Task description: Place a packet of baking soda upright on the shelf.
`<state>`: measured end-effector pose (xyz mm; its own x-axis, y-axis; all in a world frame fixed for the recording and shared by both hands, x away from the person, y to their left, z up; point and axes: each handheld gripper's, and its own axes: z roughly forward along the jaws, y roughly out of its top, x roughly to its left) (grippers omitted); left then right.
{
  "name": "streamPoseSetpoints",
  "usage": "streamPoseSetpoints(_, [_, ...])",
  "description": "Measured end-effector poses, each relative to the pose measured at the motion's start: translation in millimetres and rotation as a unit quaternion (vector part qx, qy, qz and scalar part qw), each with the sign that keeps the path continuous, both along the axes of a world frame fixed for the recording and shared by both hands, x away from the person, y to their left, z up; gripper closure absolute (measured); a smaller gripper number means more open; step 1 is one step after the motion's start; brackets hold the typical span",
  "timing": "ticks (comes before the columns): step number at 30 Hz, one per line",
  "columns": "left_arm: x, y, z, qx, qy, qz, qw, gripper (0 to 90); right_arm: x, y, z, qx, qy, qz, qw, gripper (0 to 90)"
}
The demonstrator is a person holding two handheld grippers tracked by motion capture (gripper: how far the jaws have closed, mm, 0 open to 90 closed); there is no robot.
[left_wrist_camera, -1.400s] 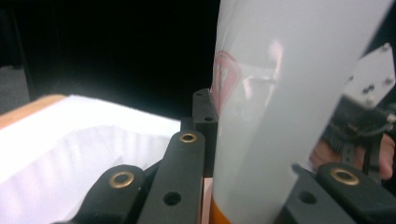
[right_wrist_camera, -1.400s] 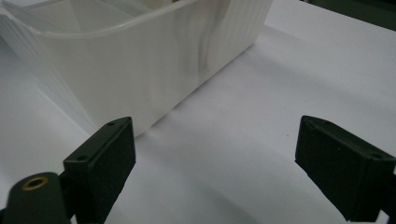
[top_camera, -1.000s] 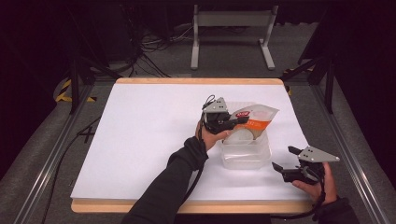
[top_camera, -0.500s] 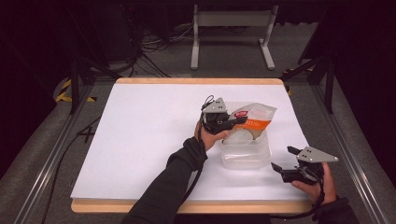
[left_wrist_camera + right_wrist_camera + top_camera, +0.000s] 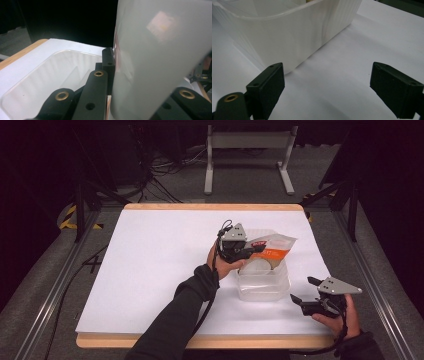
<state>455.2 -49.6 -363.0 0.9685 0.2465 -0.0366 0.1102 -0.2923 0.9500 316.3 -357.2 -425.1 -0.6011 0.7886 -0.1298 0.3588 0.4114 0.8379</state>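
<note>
A: Held above the clear plastic container (image 5: 263,285), the left gripper (image 5: 250,254) is seen with its jaws pressed together on the edge of a bag (image 5: 272,247). Whether the pads were just eased a touch cannot be told from the high view; the bag is plainly pinched between them.

B: How is the bag described?

A: A translucent pouch with orange and red print is seen in the high view, lifted off the table and hanging over the far part of the container. In the left gripper view the pale film of the bag (image 5: 160,55) is shown upright, clamped just beside the black jaws, with the ribbed inside of the container (image 5: 50,75) below.

B: And the other gripper?

A: The right gripper (image 5: 306,291) is held low near the right front of the white table (image 5: 150,270), just beside the container but apart from it. Its jaws are spread wide, and nothing is gripped between them. In the right gripper view the near corner of the container (image 5: 294,35) is seen ahead of the left jaw, with bare white table between the two pads.
</note>
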Motion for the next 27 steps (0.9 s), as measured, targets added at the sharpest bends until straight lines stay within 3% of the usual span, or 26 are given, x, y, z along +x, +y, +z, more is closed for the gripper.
streamPoseSetpoints(8, [-3.3,5.8,11.7,0.042,-0.024,0.007,0.9988,83.2,-0.6,-0.4,0.7,0.002,-0.001,0.000,1.0000,13.1])
streamPoseSetpoints(17, [-6.0,12.2,16.6,0.057,-0.032,0.012,0.9978,80.1,-0.7,-1.2,0.4,0.001,-0.001,-0.002,1.0000,13.3])
streamPoseSetpoints(27, [-12.4,24.1,26.5,0.083,-0.056,0.025,0.9946,74.1,-1.4,1.2,-0.5,-0.005,0.000,0.003,1.0000,13.3])
